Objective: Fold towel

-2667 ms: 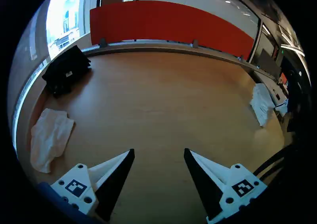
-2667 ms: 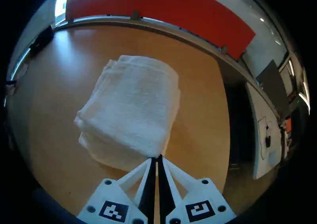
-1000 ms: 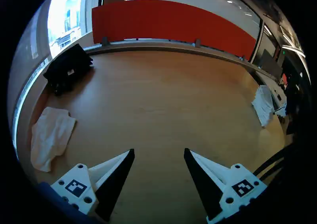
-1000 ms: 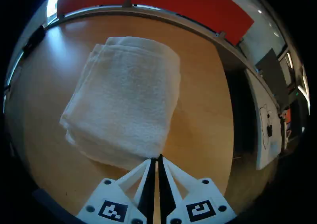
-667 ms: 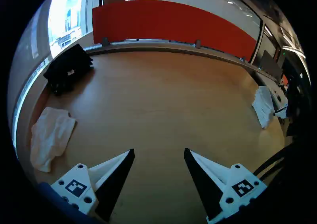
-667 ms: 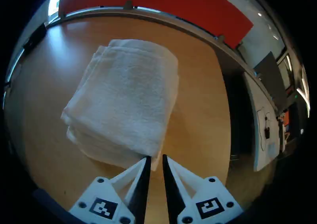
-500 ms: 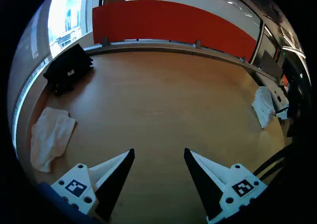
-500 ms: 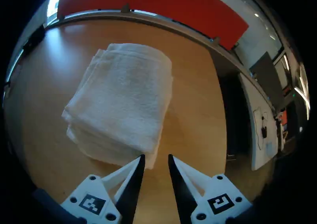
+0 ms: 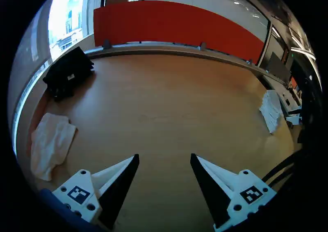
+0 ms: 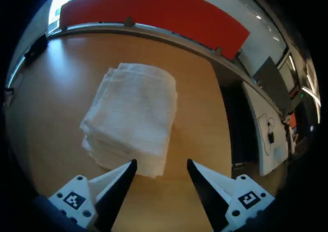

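Wooden table (image 10: pixel 49 88), towel (image 10: pixel 131 113) ahead of right gripper (image 10: pixel 161 162)

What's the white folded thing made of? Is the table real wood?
The folded towel looks like soft cotton terry: matte, nubbly surface, thick fluffy stacked edges. The table looks like wood or a wood-look coating: warm brown, faint grain lines, smooth and slightly shiny where it catches window light. Real wood or not, the pictures cannot settle.
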The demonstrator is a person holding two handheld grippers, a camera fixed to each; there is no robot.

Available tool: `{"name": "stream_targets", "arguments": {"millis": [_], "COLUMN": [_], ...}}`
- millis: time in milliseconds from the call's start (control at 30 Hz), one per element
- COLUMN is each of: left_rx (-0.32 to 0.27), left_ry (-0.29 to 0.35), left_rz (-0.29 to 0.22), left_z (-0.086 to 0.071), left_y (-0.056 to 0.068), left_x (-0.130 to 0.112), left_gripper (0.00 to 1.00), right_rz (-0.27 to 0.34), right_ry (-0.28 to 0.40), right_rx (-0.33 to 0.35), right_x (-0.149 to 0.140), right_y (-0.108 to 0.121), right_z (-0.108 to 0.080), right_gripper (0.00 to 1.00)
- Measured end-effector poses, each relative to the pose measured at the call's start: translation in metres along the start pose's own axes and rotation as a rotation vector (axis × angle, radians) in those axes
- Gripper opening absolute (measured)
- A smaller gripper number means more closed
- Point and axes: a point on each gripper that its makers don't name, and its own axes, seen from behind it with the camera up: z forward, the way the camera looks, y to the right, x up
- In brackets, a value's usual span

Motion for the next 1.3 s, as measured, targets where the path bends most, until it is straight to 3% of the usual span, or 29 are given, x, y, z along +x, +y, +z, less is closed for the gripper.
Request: {"name": "stream_targets", "arguments": {"millis": [400, 567, 800, 967, 1300], "left_rx": [0.007, 0.011, 0.023, 0.029, 0.044], "left_ry": [0.032, 0.055, 0.107, 0.145, 0.247], "left_rz": [-0.005, -0.004, -0.004, -0.010, -0.008], "left_z": [-0.005, -0.008, -0.012, -0.015, -0.022], "left_y": [-0.006, -0.006, -0.009, -0.010, -0.014], "left_x": [0.009, 0.015, 0.032, 0.043, 0.077], "left_gripper": [0.93, 0.93, 0.93, 0.93, 0.92], "right_rz": [0.056, 0.131, 0.245, 0.304, 0.281], "right_ry": [0.125, 0.246, 0.486, 0.582, 0.681], "right_rx": [-0.002, 0.000, 0.007, 0.023, 0.014], "right_x": [0.033, 0.063, 0.117, 0.136, 0.164], "right_y": [-0.015, -0.019, -0.021, -0.026, -0.042], "right_z": [-0.023, -0.042, -0.080, -0.097, -0.114], "right_gripper": [0.95, 0.94, 0.94, 0.94, 0.94]}}
